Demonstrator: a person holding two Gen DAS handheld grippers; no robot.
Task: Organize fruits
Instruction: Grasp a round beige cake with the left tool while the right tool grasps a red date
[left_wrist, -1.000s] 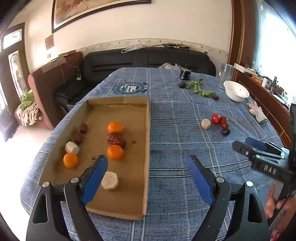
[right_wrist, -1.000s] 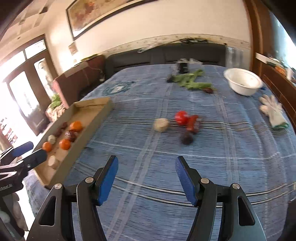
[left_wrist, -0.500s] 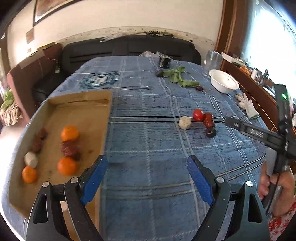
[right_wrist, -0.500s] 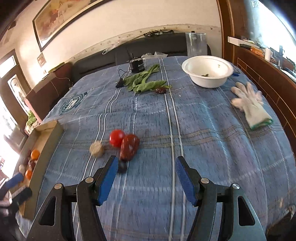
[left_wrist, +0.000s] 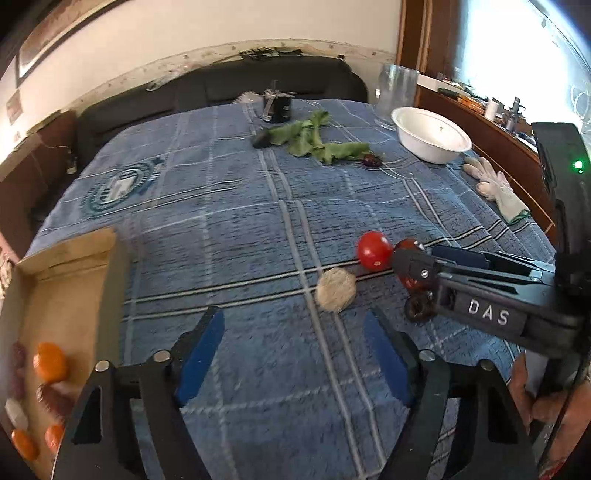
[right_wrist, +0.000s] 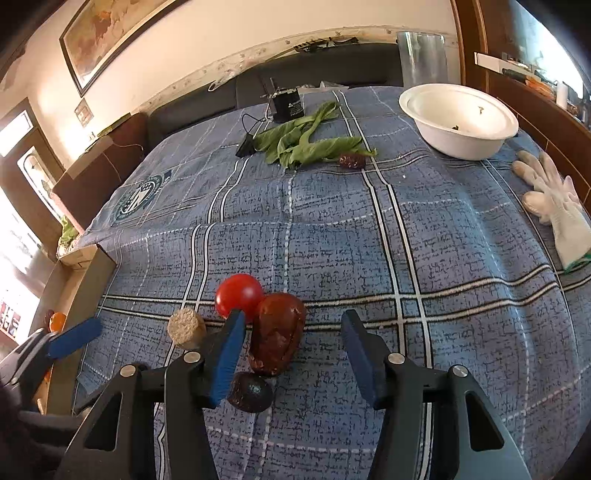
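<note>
A red tomato (right_wrist: 239, 298), a dark red date (right_wrist: 276, 332), a small dark fruit (right_wrist: 250, 392) and a pale round piece (right_wrist: 186, 328) lie together on the blue checked cloth. My right gripper (right_wrist: 291, 356) hangs over them, its jaws closing, with the date and the dark fruit between the pads and not pressed. My left gripper (left_wrist: 293, 363) is just short of the pale piece (left_wrist: 336, 290), its jaws closing on nothing. A cardboard tray (left_wrist: 70, 291) at the left holds oranges (left_wrist: 49, 362) and several other fruits.
A white bowl (right_wrist: 458, 122), a clear glass jar (right_wrist: 423, 59) and a white glove (right_wrist: 554, 206) are at the far right. Green leaves (right_wrist: 306, 142), one more date (right_wrist: 351, 161) and a black device (right_wrist: 286, 105) lie at the back. A hand (left_wrist: 543, 398) holds the right gripper.
Both grippers have swung from the tray side toward the loose fruits and come lower and closer. Both pairs of jaws have narrowed. The right gripper now straddles the date.
</note>
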